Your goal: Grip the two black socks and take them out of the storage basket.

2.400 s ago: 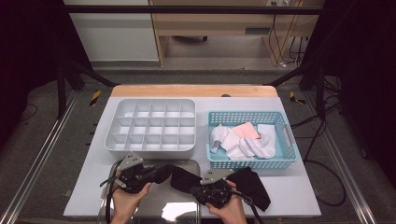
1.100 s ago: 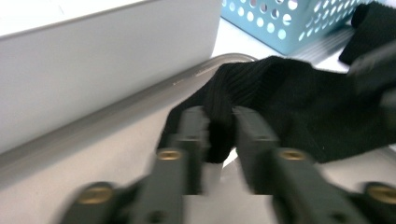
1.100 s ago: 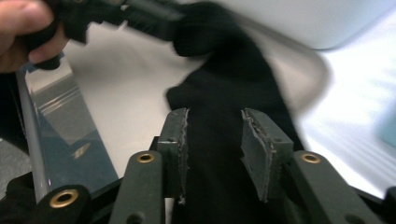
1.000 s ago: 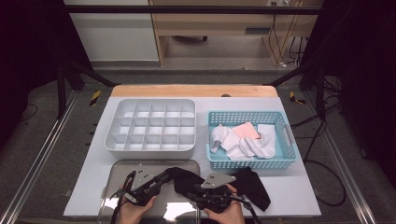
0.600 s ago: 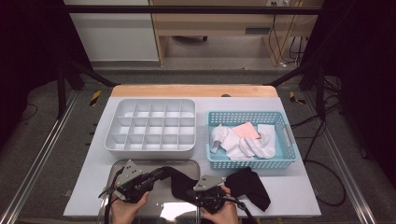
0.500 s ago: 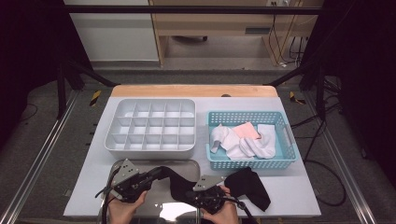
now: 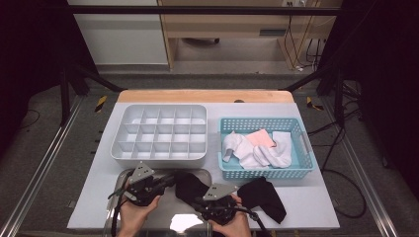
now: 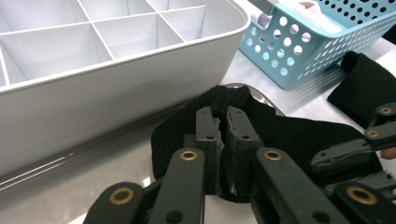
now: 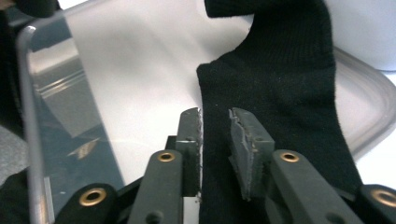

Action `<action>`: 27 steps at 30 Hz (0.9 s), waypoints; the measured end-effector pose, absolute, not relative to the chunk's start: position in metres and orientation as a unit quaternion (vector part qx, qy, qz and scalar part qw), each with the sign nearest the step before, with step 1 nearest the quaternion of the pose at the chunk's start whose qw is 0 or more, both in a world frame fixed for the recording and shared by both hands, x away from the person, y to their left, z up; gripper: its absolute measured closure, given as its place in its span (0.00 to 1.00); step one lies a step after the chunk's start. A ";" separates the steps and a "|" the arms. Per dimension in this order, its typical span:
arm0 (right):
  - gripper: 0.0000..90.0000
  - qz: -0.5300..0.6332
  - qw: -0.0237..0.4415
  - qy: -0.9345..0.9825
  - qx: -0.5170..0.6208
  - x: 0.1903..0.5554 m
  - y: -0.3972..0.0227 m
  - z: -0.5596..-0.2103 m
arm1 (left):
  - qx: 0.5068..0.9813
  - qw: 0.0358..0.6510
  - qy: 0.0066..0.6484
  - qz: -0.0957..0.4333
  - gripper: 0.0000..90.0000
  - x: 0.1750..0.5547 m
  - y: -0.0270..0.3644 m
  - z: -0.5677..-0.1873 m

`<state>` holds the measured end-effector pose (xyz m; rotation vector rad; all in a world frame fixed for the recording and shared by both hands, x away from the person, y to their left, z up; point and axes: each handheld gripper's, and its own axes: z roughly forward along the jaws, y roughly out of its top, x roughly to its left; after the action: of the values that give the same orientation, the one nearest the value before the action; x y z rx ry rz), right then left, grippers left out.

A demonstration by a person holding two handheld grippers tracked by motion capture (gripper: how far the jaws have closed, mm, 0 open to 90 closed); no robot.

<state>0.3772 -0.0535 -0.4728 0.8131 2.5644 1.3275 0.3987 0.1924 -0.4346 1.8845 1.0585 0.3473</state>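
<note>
**Black sock held over the steel tray**

We see the black sock point(image 7: 190, 186) stretched above the metal tray point(image 7: 170, 222), just in front of the white divided organiser point(image 7: 160, 136). Left gripper point(image 8: 219, 122) is clenched on one end of the fabric. Right gripper point(image 9: 215, 125) has just been opening; its pads flank the sock's edge with a gap showing. A second black sock point(image 7: 262, 197) lies beside the blue basket point(image 7: 267, 170).
</note>
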 end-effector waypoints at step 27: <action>0.92 0.429 0.009 0.868 0.251 0.371 -0.068 -0.475 | 0.760 0.479 0.424 0.119 0.62 0.421 0.195 -0.442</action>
<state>0.3706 -0.0684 -0.4752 0.7849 2.7100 1.3398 0.4212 0.1953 -0.4424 1.8545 1.0341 0.2903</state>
